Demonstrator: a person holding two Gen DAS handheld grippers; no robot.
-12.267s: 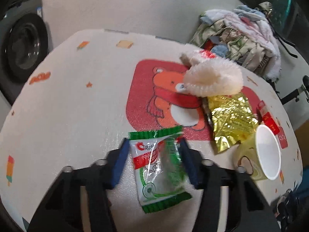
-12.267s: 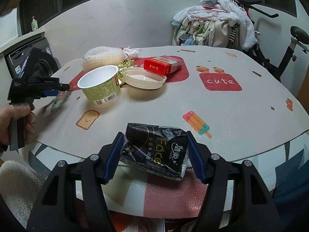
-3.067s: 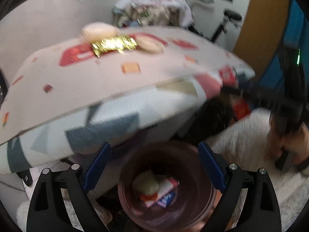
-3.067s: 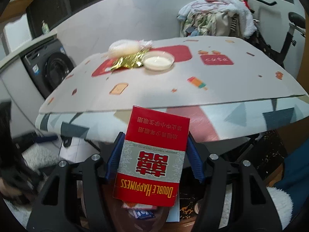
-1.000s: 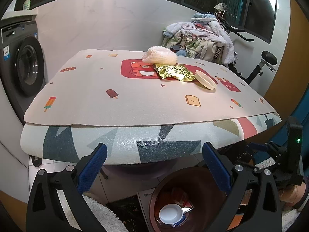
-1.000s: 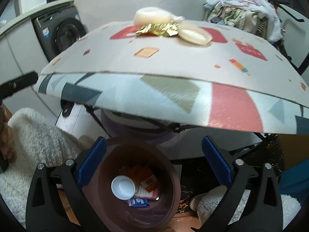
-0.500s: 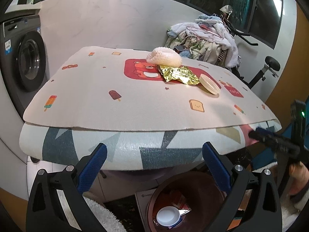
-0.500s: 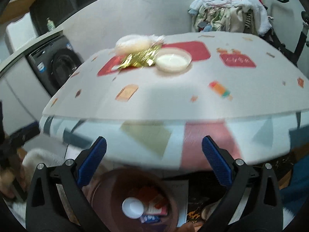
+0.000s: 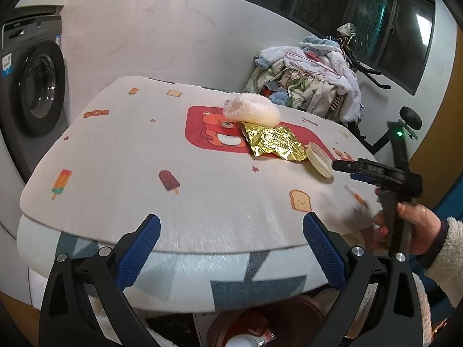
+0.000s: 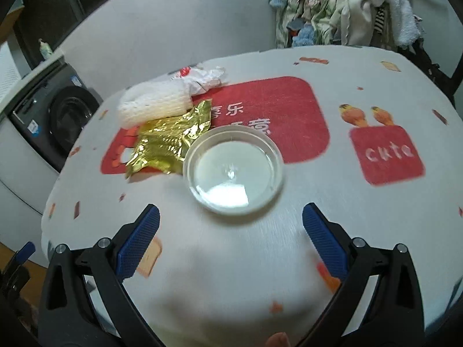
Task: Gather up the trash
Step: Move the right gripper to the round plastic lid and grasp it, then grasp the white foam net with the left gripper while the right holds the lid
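Right wrist view: the right gripper (image 10: 230, 230) is up over the counter (image 10: 361, 92) now, fingers wide w/ nothing between them, lined up on the white plastic lid (image 10: 234, 170). A sec ago it was down at the bin under the counter edge; the red cigarette box it carried 3 s back is gone from its grip, so that drop looks done and the lid is prob. the next pick.

Left wrist view: left gripper (image 9: 231, 253) is also spread wide and empty, hanging just off the near counter edge. It has risen a bit vs. half a sec ago; the brown bin (image 9: 237, 326) is only a sliver at the bottom of frame, white cup visible inside.

What's left on the counter: lid, gold foil wrapper (image 10: 167, 141) touching the lid's left rim, white foam net (image 10: 154, 105) just behind the foil, w/ a crumpled white wrapper (image 10: 204, 78) beside it. Cup, box and small packets are off the top, so the job looks more than half done.

Room: lid sits well in from every edge, open mat to its right and front, so approach from the near side is free. Its left rim overlaps the foil, so a wide grab there could drag the foil along. Laundry pile (image 9: 312, 86) behind the counter is well apart. Bin sits under the near overhang, so each drop must clear that edge first.
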